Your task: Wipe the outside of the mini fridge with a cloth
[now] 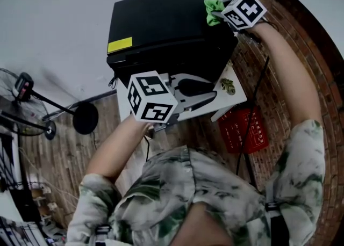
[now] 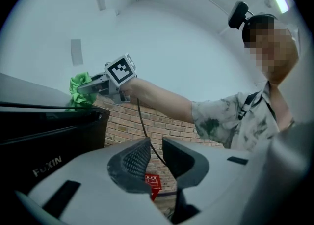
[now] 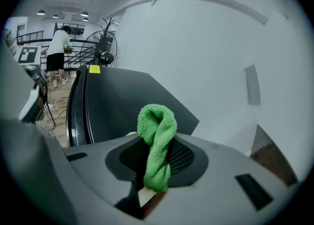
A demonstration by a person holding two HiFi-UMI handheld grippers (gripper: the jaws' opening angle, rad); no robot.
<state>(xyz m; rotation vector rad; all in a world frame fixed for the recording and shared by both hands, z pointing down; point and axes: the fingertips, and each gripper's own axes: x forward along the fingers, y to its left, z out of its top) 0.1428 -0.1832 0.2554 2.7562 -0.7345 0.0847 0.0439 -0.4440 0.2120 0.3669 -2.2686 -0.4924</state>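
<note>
Nearest the head camera is the person's patterned shirt (image 1: 215, 196); both arms reach forward from it.

Right tool (image 1: 219, 11): the jaws are pressed onto a green cloth (image 3: 157, 126), which stands bunched between them and folds over past their tips. The cloth sits at the far right corner of the mini fridge (image 1: 161, 30) top and appears to touch that edge. From this tool the black top extends to the left, so the judged wiping stroke runs leftward across it. This is the working arm.

Left tool (image 1: 212, 93): the jaws are slightly spread and hold nothing. It is held low at the near face of the fridge, well apart from the cloth.

The fridge stands on a white desk (image 1: 239, 100).
</note>
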